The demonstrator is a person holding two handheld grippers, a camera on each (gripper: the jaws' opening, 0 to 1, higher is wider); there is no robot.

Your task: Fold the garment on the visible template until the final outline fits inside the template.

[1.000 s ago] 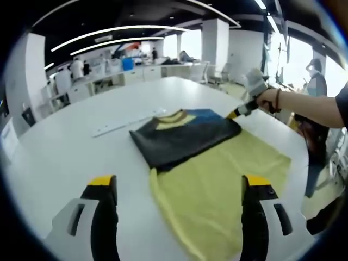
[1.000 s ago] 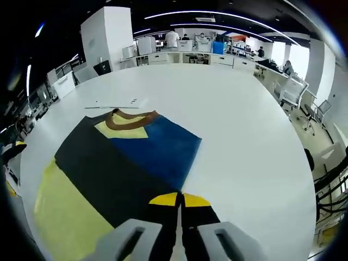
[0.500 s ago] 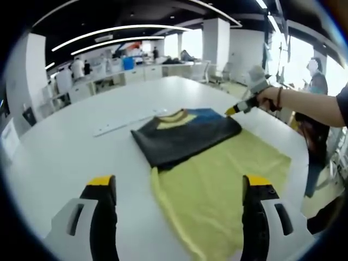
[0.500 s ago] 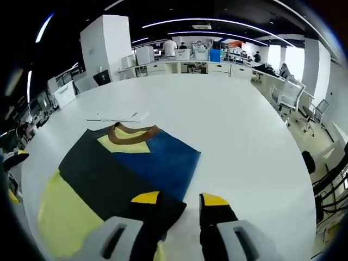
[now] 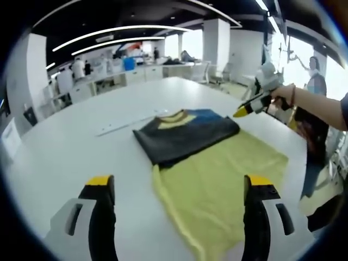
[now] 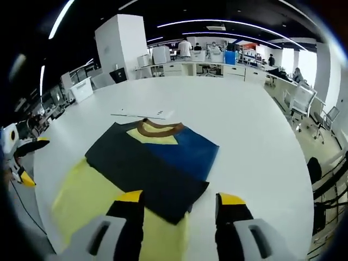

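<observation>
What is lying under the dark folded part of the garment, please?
The dark folded part lies over the garment's upper half. Under it the yellow body runs out toward the hem, and a blue panel shows beside it. What is directly beneath the fold is covered.

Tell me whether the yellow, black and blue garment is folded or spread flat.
Partly folded: the yellow, black and blue garment has its dark collar half doubled over the yellow half, which lies spread on the white table.

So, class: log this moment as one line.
left tool: open, empty | right tool: open, empty | garment: partly folded on table
</observation>
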